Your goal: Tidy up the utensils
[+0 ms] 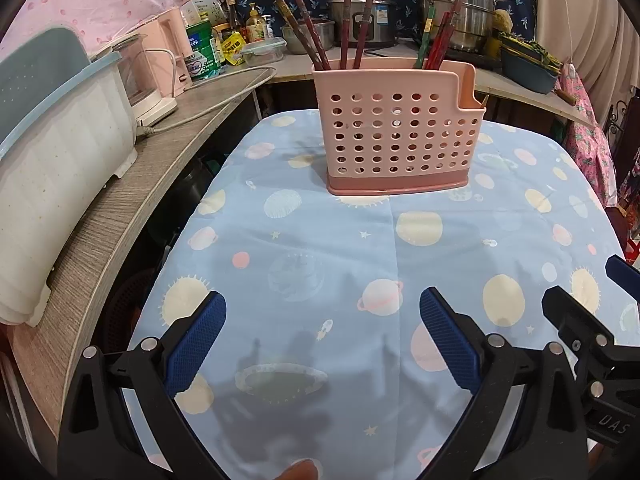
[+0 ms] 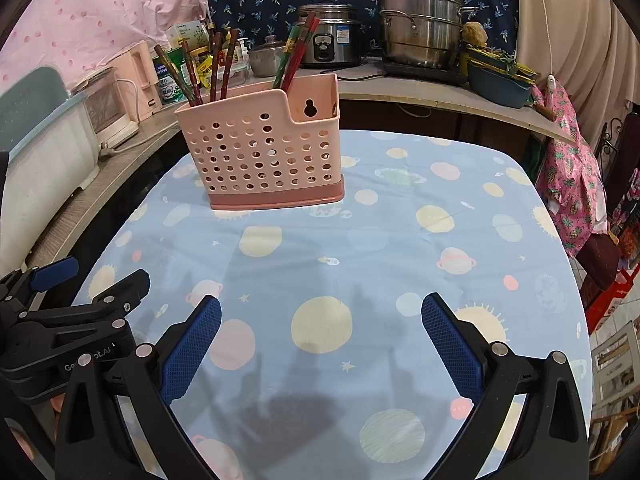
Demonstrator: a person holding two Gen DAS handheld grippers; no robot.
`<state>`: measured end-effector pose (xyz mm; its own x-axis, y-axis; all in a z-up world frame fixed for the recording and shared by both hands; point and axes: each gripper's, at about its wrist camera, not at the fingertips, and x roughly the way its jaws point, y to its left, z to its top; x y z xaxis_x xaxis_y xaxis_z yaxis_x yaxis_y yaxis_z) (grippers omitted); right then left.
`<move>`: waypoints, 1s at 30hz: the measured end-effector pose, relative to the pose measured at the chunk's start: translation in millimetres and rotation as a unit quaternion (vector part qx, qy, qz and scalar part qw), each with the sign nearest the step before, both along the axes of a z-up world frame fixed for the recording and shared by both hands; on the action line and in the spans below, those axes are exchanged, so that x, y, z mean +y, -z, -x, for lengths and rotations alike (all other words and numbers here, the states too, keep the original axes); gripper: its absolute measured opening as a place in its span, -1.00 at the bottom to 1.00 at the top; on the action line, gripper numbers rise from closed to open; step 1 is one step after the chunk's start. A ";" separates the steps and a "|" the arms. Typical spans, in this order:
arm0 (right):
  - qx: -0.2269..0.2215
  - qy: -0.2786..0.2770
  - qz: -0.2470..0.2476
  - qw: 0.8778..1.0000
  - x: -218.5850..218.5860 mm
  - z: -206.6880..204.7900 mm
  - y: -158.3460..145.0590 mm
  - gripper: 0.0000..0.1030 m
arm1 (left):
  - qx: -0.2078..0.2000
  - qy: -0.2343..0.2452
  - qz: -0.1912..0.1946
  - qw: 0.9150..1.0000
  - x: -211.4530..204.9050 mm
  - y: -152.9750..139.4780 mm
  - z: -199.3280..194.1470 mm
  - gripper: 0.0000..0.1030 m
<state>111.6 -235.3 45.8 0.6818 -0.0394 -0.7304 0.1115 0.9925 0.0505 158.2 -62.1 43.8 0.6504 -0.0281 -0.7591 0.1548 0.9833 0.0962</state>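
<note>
Pink holder [image 1: 398,136] with upright chopsticks [image 1: 320,28] stands upper middle, far past both wide-open, empty hand-held grippers: left [image 1: 322,340], right [image 2: 320,340].

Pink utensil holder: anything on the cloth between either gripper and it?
Nothing visible. The pink utensil holder stands alone on the tablecloth, chopsticks already inside. Left gripper and right gripper are both open, with only bare cloth ahead.
</note>
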 end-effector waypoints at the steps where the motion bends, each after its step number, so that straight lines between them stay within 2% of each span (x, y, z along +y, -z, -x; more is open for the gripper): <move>1: 0.000 0.000 0.001 1.000 0.5 -0.3 0.2 0.89 | -0.001 0.000 -0.001 1.000 -0.3 -0.1 0.0 0.81; 30: 0.005 0.002 -0.003 1.000 2.3 -6.0 7.9 0.89 | -0.008 -0.020 0.000 1.000 3.0 3.1 -3.0 0.81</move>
<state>117.6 -233.0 37.8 0.6739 -0.0376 -0.7378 0.1163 0.9916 0.0557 161.2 -59.1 40.7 0.6624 -0.0021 -0.7492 0.1134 0.9888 0.0975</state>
